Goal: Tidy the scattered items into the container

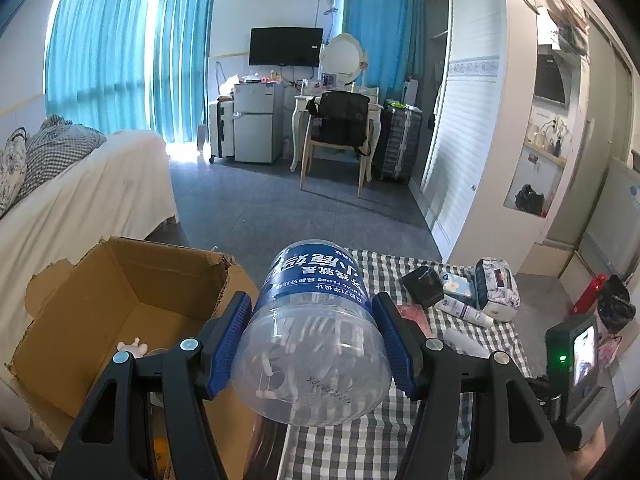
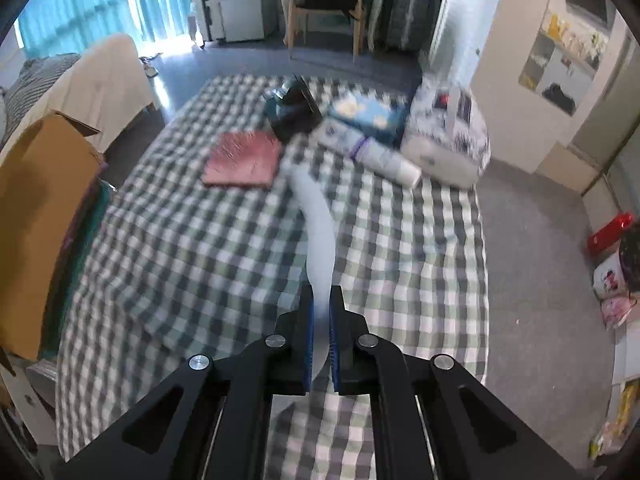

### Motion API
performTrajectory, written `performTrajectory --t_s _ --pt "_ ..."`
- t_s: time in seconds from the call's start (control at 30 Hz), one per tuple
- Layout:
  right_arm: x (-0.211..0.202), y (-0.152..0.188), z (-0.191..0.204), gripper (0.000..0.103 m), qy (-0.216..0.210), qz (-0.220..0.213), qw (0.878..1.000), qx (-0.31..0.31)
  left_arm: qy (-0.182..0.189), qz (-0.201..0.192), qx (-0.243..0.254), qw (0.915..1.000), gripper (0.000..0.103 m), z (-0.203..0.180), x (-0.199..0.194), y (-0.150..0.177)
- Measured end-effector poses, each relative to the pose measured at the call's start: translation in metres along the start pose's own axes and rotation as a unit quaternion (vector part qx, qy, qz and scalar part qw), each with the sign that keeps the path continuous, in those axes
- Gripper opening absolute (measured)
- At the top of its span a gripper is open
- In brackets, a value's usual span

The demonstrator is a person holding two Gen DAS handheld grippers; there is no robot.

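My left gripper (image 1: 310,304) is shut on a clear plastic jar (image 1: 312,336) with a blue label and white floss picks inside. It holds the jar lying sideways, just right of the open cardboard box (image 1: 132,292). My right gripper (image 2: 323,300) is shut on the flat end of a soft white tube (image 2: 316,220), whose far end points toward the middle of the checkered tablecloth (image 2: 180,260). The box (image 2: 36,208) stands at the table's left edge.
At the cloth's far side lie a pink packet (image 2: 242,158), a black item (image 2: 294,110), a blue tissue pack (image 2: 366,116), a white bottle with a purple band (image 2: 380,156) and a floral pouch (image 2: 448,136). A small white toy (image 1: 134,348) lies in the box. A sofa stands left.
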State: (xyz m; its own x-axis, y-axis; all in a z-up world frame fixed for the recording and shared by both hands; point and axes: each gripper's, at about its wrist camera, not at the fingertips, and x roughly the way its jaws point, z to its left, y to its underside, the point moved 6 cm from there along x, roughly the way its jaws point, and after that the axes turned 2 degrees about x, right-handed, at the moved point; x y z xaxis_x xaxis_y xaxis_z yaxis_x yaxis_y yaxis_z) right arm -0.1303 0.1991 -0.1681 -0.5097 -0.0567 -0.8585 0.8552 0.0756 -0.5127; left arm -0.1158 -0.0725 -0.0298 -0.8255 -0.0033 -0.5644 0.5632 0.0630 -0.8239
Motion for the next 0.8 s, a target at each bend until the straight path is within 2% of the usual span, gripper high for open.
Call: performTrajectory --t_s 0.23,0.4,0.63,0.8 --pt "-0.048 -0.016 0.038 0.005 0.001 -0.046 0.998 -0.033 -0.008 -0.019 -0.007 0.9998 0.064 0.018 -0.03 -0.007" --pt "-0.094 -0.031 0.07 0.005 -0.021 -0.086 0.994 -0.058 -0.017 -0.031 -0.017 0.9992 0.064 0.043 -0.055 -0.012" --pt "-0.157 -0.059 0.151 0.005 -0.074 -0.148 0.979 -0.12 -0.054 -0.047 -0.037 0.9968 0.064 0.102 -0.093 -0.016" --pt "-0.18 -0.076 0.229 0.005 -0.135 -0.168 0.962 -0.169 -0.096 -0.058 -0.046 0.9927 0.064 0.148 -0.116 -0.018"
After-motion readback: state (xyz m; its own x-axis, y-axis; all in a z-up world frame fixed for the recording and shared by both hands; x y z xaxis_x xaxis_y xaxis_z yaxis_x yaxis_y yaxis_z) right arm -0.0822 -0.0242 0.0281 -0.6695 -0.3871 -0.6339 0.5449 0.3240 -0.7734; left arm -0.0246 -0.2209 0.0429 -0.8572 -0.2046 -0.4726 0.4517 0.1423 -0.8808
